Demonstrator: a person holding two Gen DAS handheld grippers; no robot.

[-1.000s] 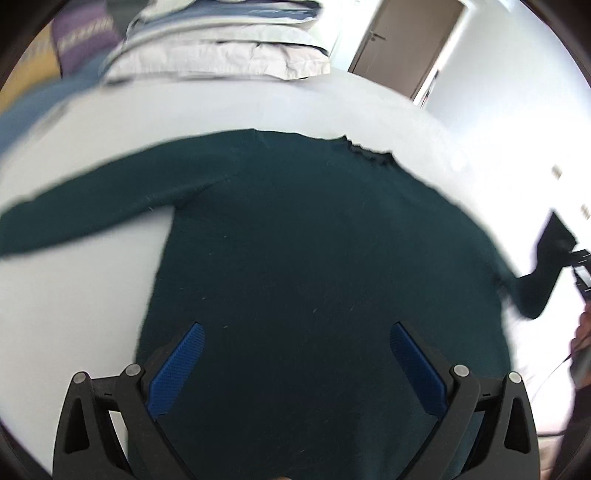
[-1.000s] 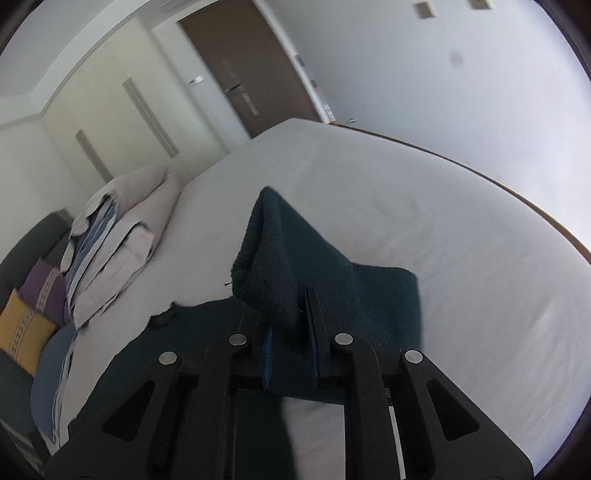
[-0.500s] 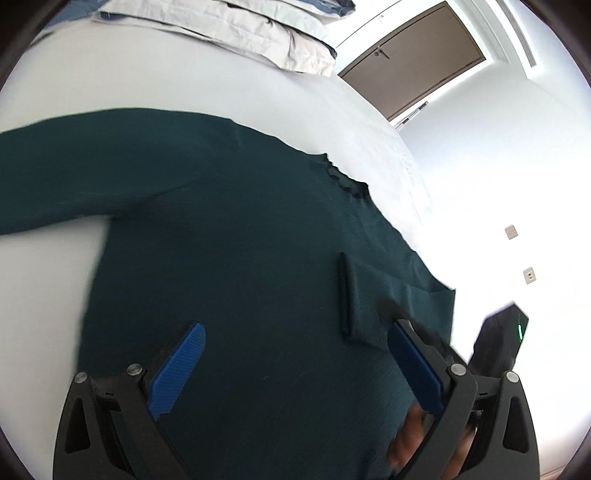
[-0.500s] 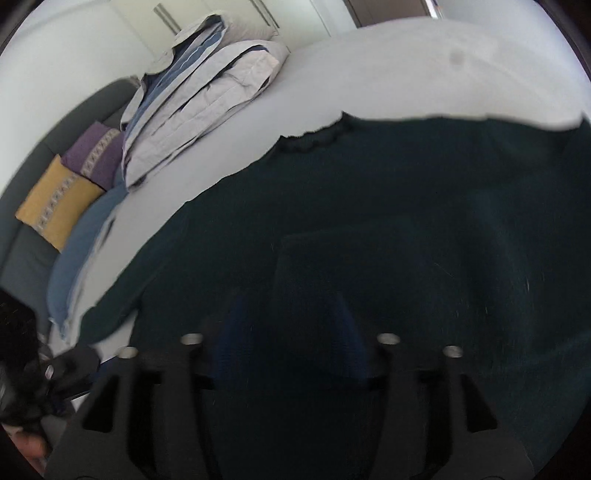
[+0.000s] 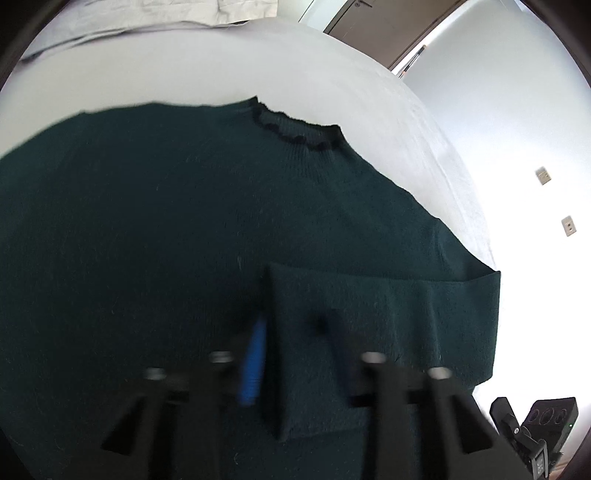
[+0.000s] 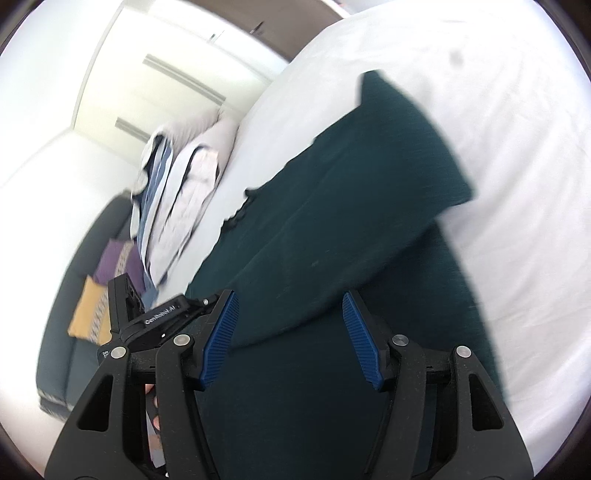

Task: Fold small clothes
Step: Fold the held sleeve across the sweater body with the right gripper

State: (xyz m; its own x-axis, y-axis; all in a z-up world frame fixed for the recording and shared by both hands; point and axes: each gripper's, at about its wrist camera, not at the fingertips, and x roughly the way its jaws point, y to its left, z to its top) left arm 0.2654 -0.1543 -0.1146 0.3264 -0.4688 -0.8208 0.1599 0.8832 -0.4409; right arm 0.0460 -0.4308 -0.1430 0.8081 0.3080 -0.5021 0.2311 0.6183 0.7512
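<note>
A dark green knit sweater (image 5: 155, 229) lies flat on the white bed (image 5: 332, 74), collar (image 5: 295, 131) at the far side. Its right sleeve (image 5: 376, 325) is folded across the body. My left gripper (image 5: 291, 354) is blurred; its jaws stand apart around the sleeve's cuff end, one blue pad (image 5: 253, 365) showing left of the cuff. My right gripper (image 6: 290, 339) is open and empty just above the sweater (image 6: 332, 229), with the folded sleeve (image 6: 406, 155) beyond it. The left gripper's body (image 6: 155, 317) shows at its left.
Folded pale bedding (image 6: 184, 181) is stacked at the bed's far end. A dark sofa with purple and yellow cushions (image 6: 92, 295) stands beside the bed. A brown door (image 5: 384, 26) and white wall lie beyond. A black device (image 5: 546, 417) sits off the bed's right edge.
The right gripper carried the sleeve over the sweater's body, let it go and opened. The left gripper moved right to the sleeve's cuff and its jaws narrowed.
</note>
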